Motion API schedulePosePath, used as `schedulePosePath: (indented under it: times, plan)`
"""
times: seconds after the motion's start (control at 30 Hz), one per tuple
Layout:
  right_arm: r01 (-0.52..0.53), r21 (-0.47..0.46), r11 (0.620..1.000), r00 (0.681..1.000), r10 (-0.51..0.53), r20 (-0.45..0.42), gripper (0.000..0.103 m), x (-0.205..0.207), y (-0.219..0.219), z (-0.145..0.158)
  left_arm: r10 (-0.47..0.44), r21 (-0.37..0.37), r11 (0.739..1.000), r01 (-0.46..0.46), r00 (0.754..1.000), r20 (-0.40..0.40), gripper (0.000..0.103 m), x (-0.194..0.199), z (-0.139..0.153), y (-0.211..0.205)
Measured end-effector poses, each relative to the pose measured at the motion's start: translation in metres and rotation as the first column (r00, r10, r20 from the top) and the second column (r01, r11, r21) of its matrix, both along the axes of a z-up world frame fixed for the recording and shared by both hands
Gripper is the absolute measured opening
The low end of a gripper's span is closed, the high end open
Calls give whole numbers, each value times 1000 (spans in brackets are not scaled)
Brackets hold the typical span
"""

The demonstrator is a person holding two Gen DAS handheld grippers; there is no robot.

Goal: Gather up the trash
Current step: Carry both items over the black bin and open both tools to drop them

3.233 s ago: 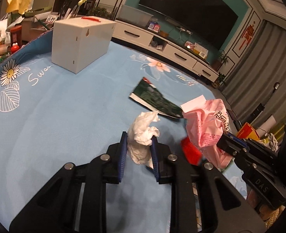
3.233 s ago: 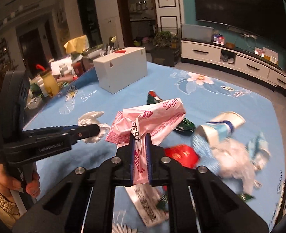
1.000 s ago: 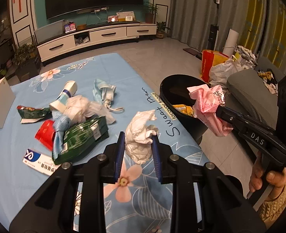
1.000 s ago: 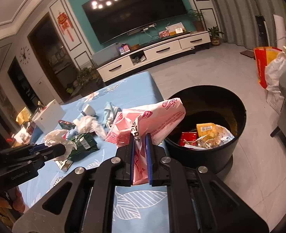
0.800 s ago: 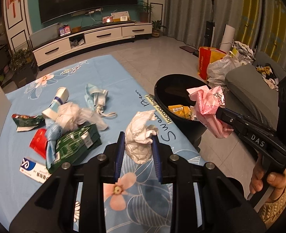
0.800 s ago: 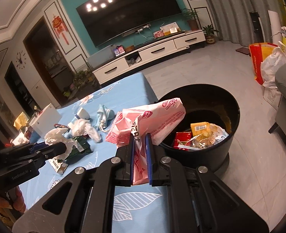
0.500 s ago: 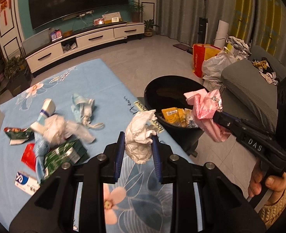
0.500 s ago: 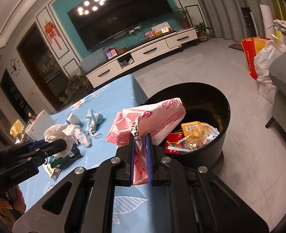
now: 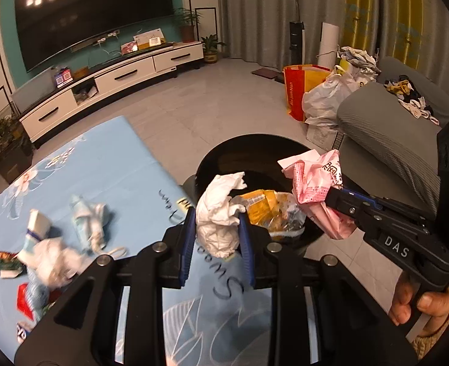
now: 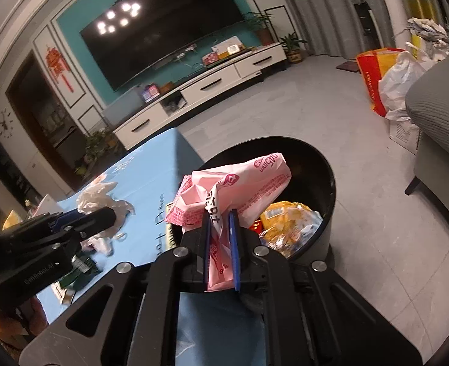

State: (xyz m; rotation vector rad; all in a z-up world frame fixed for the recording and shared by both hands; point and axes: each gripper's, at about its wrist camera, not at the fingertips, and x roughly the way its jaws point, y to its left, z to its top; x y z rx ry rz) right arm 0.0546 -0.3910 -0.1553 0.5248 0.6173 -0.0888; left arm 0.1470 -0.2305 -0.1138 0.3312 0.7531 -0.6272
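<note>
My left gripper (image 9: 216, 222) is shut on a crumpled white tissue (image 9: 219, 213), held over the table's edge beside a black round bin (image 9: 254, 149). The right gripper (image 10: 221, 222) is shut on a crumpled pink plastic bag (image 10: 239, 183), which hangs over the near rim of the bin (image 10: 325, 164). Yellow and red wrappers (image 10: 285, 216) lie inside the bin. In the left wrist view the right gripper (image 9: 331, 195) carries the pink bag (image 9: 315, 180) above the bin's right side. In the right wrist view the left gripper (image 10: 108, 210) shows with its tissue (image 10: 99, 196) at the left.
Several pieces of trash (image 9: 50, 244) lie on the blue flowered tablecloth (image 9: 102, 164) at the left. A grey sofa (image 9: 392, 134) stands right of the bin, with bags (image 9: 318, 97) on the floor behind it. A white TV cabinet (image 9: 117, 82) lines the far wall.
Both grippers have swung from over the table toward the bin, each keeping its load. The bin now lies directly ahead of both, and the table's trash has slid off to the left.
</note>
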Motion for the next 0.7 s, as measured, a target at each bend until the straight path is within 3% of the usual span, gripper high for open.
schedulePosePath:
  times: [0.3, 0.47, 0.5, 0.57, 0.7]
  plan:
    - [66, -34, 997, 997, -67, -44, 16, 20, -17, -13, -38, -4, 999, 38, 999, -19, 33, 27, -19, -37]
    - [98, -34, 995, 993, -100, -64, 30, 27, -25, -19, -43, -8, 999, 42, 999, -28, 65, 35, -28, -48]
    - [105, -28, 994, 992, -106, -66, 33, 27, -27, -20, -42, -10, 999, 42, 999, -28, 66, 36, -28, -48]
    - [115, -25, 993, 991, -117, -72, 51, 27, -30, -20, -43, -12, 999, 43, 999, -27, 72, 35, -27, -47]
    - [137, 3, 991, 988, -137, -69, 56, 21, -33, -19, -35, -20, 999, 35, 999, -22, 82, 32, -24, -39]
